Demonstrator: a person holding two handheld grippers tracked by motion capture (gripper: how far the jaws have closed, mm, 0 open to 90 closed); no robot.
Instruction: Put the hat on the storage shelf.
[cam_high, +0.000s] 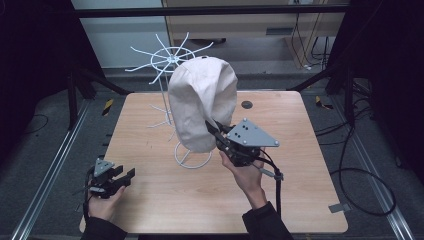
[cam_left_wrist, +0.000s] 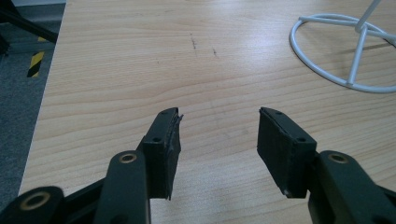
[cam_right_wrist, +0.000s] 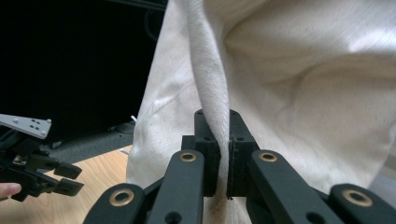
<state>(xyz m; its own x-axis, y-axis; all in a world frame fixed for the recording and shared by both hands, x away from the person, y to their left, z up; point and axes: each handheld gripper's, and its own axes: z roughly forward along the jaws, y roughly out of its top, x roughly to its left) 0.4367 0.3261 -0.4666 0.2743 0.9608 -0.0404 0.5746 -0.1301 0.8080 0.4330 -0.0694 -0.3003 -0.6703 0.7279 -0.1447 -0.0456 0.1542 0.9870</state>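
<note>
The wooden table (cam_high: 165, 200) takes up the middle of the high view, its surface mostly bare. Standing on it just above centre is a white wire stand (cam_high: 170, 62), with spokes fanning out at the top and a ring base (cam_high: 192, 156) resting on the wood. A cream cloth bag (cam_high: 202, 100) hangs draped over the stand, covering most of the pole and reaching down nearly to the ring.

At about four o'clock from the bag, the right tongs (cam_high: 216, 131) are pressed together on a fold or strap of the cloth; the right gripper view shows a rolled band of fabric (cam_right_wrist: 212, 93) running down between the two black jaws, pinched tight. The person's right hand (cam_high: 247, 175) holds them up off the table.

At roughly eight o'clock, near the table's front left corner, the left tongs (cam_high: 127, 175) rest low over the wood with jaws spread and nothing between them; the left gripper view shows bare grain between the pads (cam_left_wrist: 161, 144) and the ring base off at two o'clock.

The risk here looks to be the stand itself. It seems light, and nothing steadies it, since the left tongs are well apart from it. A sideways or downward tug on the pinched cloth could snag the bag on the spokes and tip the stand over. The narrow pinch could also slip off the fabric if the bag catches.
</note>
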